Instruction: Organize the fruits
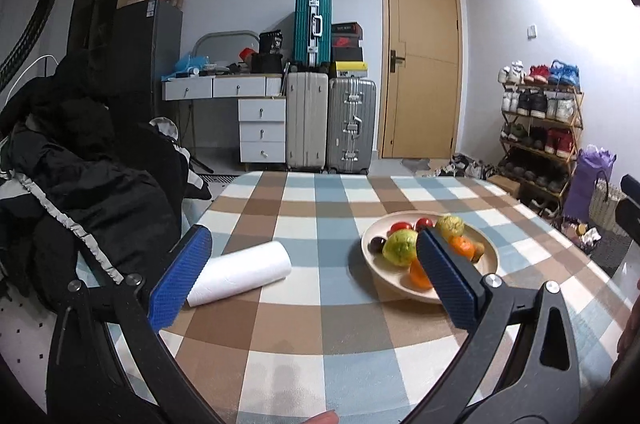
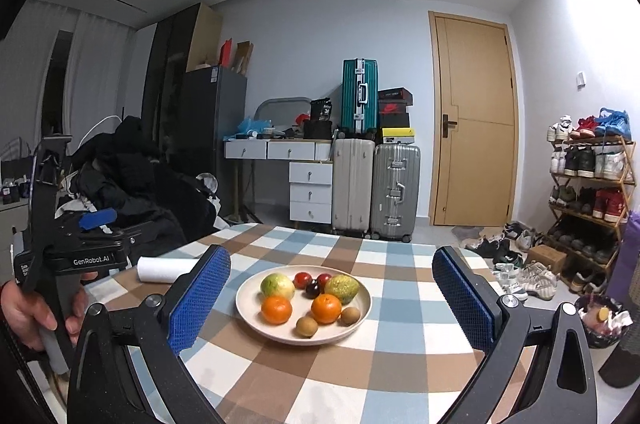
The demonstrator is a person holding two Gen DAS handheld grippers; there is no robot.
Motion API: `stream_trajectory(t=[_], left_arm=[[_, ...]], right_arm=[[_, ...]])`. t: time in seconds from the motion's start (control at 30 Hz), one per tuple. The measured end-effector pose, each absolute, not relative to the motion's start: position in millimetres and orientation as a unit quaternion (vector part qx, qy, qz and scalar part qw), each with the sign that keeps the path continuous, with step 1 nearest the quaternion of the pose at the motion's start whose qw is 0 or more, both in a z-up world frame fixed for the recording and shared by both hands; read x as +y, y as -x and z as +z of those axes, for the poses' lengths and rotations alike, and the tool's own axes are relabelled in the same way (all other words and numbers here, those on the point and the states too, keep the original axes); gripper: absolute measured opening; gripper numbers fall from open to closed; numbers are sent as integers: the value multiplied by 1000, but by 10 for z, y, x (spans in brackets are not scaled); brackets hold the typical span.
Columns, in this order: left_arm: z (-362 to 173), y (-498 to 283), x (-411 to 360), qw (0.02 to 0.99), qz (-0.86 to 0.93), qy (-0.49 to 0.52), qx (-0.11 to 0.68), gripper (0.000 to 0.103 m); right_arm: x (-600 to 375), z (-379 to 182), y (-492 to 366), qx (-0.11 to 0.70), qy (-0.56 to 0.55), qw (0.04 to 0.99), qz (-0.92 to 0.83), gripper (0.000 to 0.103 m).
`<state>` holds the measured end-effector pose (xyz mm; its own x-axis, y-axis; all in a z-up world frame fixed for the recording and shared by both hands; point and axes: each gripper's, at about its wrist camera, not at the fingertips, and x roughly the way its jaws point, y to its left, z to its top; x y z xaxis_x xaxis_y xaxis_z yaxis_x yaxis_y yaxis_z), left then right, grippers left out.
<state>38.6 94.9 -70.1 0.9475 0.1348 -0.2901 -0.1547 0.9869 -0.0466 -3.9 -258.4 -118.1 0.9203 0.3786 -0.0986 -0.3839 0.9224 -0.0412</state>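
Note:
A beige plate point(image 2: 362, 312) on the checked tablecloth holds several fruits: two oranges point(image 2: 276, 309), two green-yellow fruits point(image 2: 277, 284), two small red fruits point(image 2: 303, 279), a dark plum point(image 2: 313, 289) and two kiwis point(image 2: 307, 327). My right gripper point(image 2: 331, 298) is open and empty, with the plate between and beyond its blue pads. The plate also shows in the left wrist view point(image 1: 370, 244). My left gripper point(image 1: 308, 274) is open and empty, to the plate's left; its right pad point(image 1: 442, 276) hides part of the plate.
A white paper roll point(image 1: 240, 272) lies on the table left of the plate. A chair piled with dark clothes point(image 1: 80, 184) stands at the table's left edge. Suitcases, a desk and a shoe rack point(image 2: 592, 192) stand beyond the table.

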Motion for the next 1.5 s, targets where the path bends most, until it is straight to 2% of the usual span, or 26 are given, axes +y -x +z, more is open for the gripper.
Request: stream_trajectory(t=[0.87, 1.5], left_arm=[[-991, -674, 815, 987, 31, 15, 158, 102], [-988, -679, 830, 987, 45, 17, 156, 102]], right_arm=[[-2606, -1604, -403, 137, 22, 973, 186, 103], [-2594, -1624, -420, 136, 26, 973, 187, 103]])
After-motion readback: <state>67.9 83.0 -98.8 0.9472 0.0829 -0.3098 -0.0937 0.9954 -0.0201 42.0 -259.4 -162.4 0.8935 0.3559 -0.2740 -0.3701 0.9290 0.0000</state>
